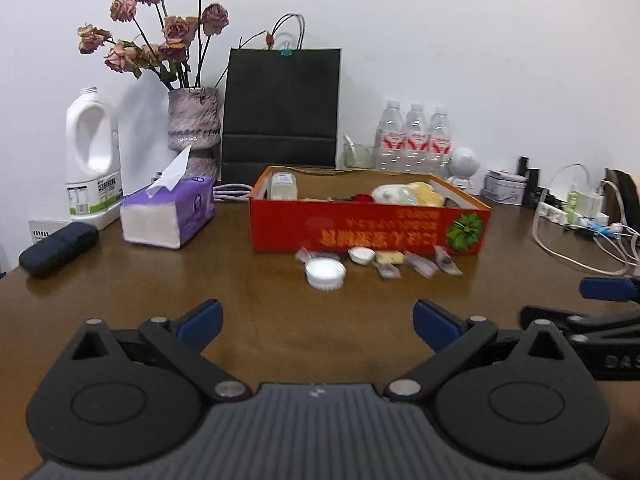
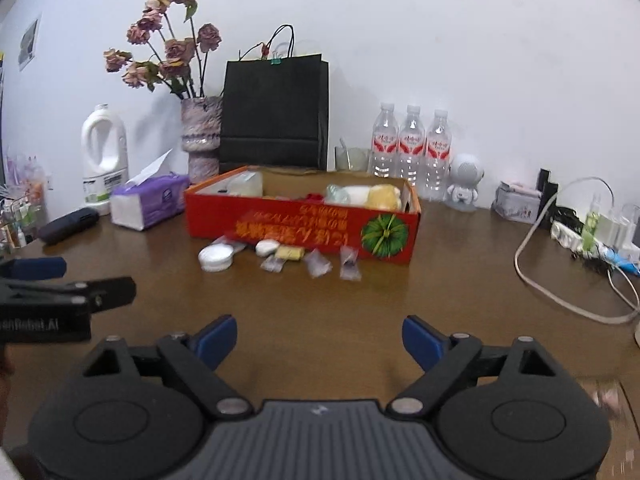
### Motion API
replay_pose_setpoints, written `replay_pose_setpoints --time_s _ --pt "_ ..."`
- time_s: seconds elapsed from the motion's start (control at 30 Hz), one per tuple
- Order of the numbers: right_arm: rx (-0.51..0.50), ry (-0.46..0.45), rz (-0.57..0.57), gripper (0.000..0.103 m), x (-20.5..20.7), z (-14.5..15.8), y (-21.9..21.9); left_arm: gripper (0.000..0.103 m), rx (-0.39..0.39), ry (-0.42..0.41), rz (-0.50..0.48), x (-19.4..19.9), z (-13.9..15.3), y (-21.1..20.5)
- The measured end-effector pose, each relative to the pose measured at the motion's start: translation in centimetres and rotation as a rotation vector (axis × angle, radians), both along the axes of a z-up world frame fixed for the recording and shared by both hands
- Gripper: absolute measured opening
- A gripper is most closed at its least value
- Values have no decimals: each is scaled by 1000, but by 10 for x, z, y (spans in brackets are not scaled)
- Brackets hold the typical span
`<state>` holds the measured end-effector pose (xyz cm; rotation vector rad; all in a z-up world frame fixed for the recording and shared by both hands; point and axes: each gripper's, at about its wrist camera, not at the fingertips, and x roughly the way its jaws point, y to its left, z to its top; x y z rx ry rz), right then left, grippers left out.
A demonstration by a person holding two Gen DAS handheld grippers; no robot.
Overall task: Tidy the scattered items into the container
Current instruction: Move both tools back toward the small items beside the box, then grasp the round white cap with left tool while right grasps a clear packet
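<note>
An open red box (image 1: 360, 230) (image 2: 280, 228) sits mid-table with a white bottle, a yellow item and other things inside. In front of it lie scattered items: a white round lid (image 1: 325, 273) (image 2: 215, 258), a smaller white cap (image 1: 362, 256) (image 2: 267, 247), a yellow block (image 1: 390, 257) (image 2: 290, 254) and several clear wrapped sweets (image 1: 446, 261) (image 2: 349, 264). My left gripper (image 1: 318, 322) hovers open over the table, short of the items. My right gripper (image 2: 320, 340) is open too, nothing between its fingers. Each gripper shows at the edge of the other's view.
Behind the box stand a black paper bag (image 1: 280, 108), a vase of dried roses (image 1: 194, 124), three water bottles (image 1: 416, 136) and a white jug (image 1: 92, 156). A purple tissue pack (image 1: 168, 212) and a dark case (image 1: 58, 248) lie at the left; cables and a power strip (image 2: 580, 240) at the right.
</note>
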<state>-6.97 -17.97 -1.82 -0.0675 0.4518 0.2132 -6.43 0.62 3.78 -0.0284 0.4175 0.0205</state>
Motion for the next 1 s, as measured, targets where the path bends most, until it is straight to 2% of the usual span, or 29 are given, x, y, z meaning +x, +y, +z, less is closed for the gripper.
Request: replay_pose_setpoints --time_s 0.13,0.23,0.33,0.37,0.5,0.63,0.7,0.77,0.83,0.9,0.93,0.97,1.0 --pt "28 36 -16 72 31 -1 -8 103 8 2 -50 35 3 7" --pt "52 66 0 64 55 -3 -9 101 39 57 -71 68 -3 5" --pt "60 84 25 64 84 -5 -8 89 22 136 -111 97 -14 5" --pt "65 100 34 63 96 -7 -8 87 13 149 -115 105 -17 5" --pt "81 200 7 48 151 -15 -11 88 -24 204 -163 138 -24 5" --pt "72 215 -23 48 183 -22 -10 85 -22 230 -142 158 -30 4" --pt "60 216 -26 46 190 -26 -8 77 -26 228 -139 162 -31 4" --pt "50 217 -34 43 193 -29 -6 65 -27 238 -129 167 -34 6" --pt "42 232 -30 29 196 -33 -2 63 -29 247 -130 170 -40 7" --pt "-7 217 -29 23 196 -36 5 61 9 240 -139 170 -41 4" --pt "-28 210 -23 20 195 -36 7 55 16 235 -141 170 -41 3" --pt "-35 207 -17 18 194 -36 9 45 26 232 -135 170 -42 3" --pt "-38 204 -15 17 192 -36 10 41 36 228 -125 170 -42 3"
